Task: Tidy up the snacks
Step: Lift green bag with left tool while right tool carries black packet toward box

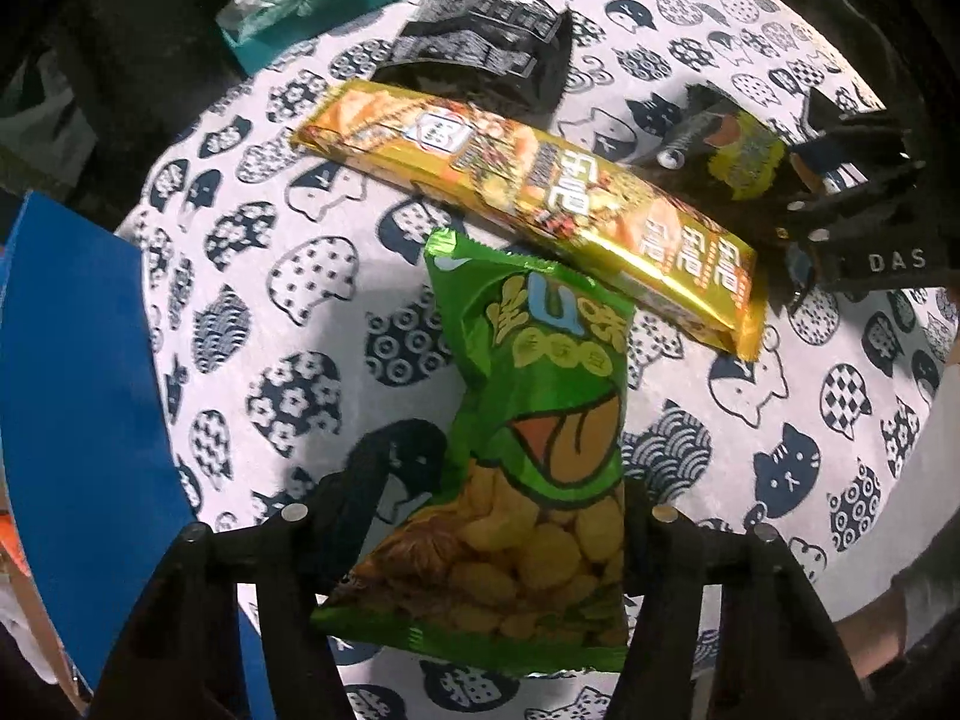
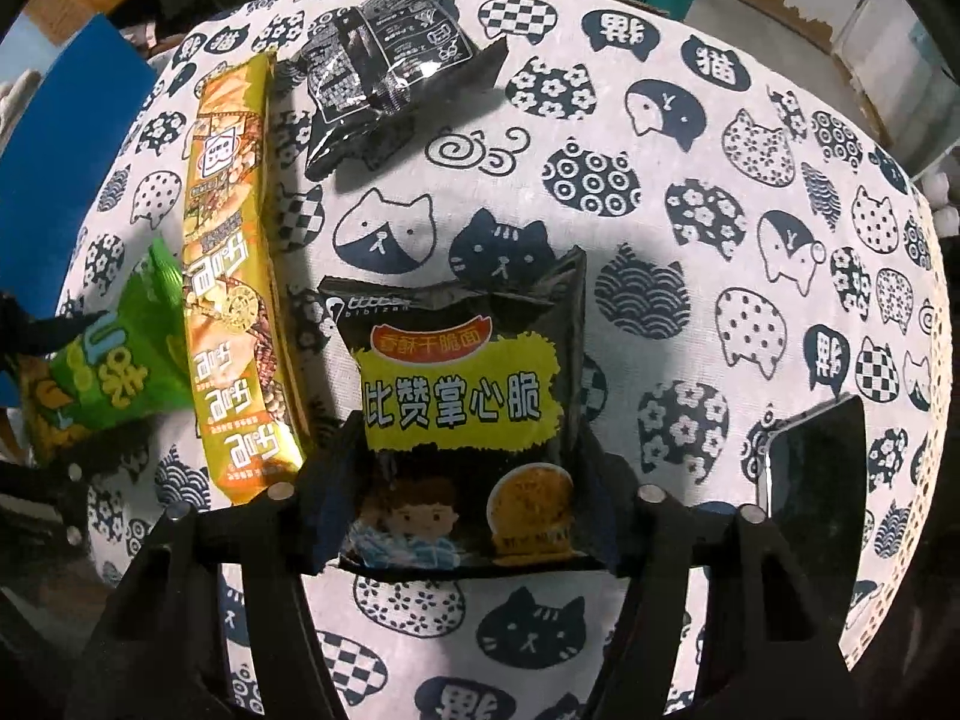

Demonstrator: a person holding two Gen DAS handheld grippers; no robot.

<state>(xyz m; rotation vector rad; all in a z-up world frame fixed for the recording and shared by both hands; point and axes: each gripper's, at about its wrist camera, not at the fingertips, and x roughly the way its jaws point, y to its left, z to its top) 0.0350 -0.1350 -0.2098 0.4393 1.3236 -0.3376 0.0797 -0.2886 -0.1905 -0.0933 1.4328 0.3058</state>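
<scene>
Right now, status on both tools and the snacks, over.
Left tool closed on green snack bag. Right tool closed on black noodle packet. Long yellow packet and second black packet loose on tablecloth. Nothing blocking.

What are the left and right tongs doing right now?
Left tongs: closed on the green snack bag.
Right tongs: closed on the black noodle snack bag.

Open patterned tablecloth [image 2: 690, 312] right of the black noodle packet [image 2: 462, 396], as far as a dark tray-like thing [image 2: 822, 468], perhaps. Crowded to the left: long yellow packet [image 2: 234, 276] just beside, green bag [image 2: 114, 366] touching it, blue board [image 1: 72, 372] beyond. Black pouch [image 2: 384, 66] farther back.
</scene>
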